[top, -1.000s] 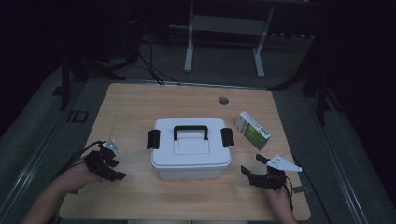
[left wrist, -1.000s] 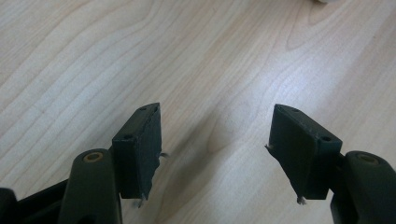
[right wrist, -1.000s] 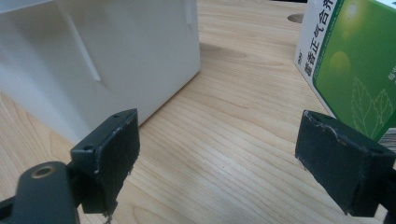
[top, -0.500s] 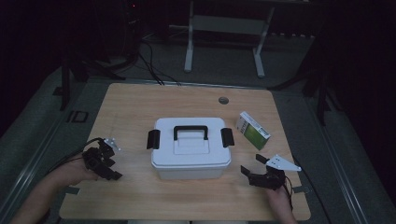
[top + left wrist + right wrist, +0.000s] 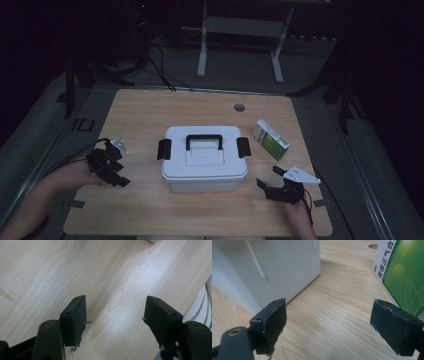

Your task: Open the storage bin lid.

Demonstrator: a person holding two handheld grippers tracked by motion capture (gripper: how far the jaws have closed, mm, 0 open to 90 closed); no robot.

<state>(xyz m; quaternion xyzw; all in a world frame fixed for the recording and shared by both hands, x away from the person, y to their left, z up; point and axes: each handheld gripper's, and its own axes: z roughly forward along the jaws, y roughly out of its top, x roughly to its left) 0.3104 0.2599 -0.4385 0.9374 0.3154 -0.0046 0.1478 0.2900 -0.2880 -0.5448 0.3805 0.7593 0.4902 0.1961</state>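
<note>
The left gripper [image 5: 114, 169] has lifted a little off the table [image 5: 150, 112] compared with a second ago and sits slightly farther out from the white box [image 5: 204, 159], while the right gripper [image 5: 274, 181] has kept its place near the table's front edge. That reads as the left hand getting ready to move in, probably toward the black latch [image 5: 163, 149] on the side of the box that faces it; nothing on the box has been touched yet, and both latches look closed, so the work seems to be at its very start. Both grippers are released, with their jaws standing apart and only bare wood between them in the left gripper view and the right gripper view. The box stands between the two grippers, off the inner side of each, well apart from the left one and near the right one; from the right gripper its white wall [image 5: 274, 267] rises just ahead and to one side of the jaws. The green and white carton [image 5: 270, 139] lies beyond the right gripper, just past its far jaw, apart from the box. Counted: one box with one black handle [image 5: 204, 140] and two latches, the other [image 5: 243, 147] on the right gripper's side, one carton, one round hole [image 5: 239, 107] in the table, and two grippers.
</note>
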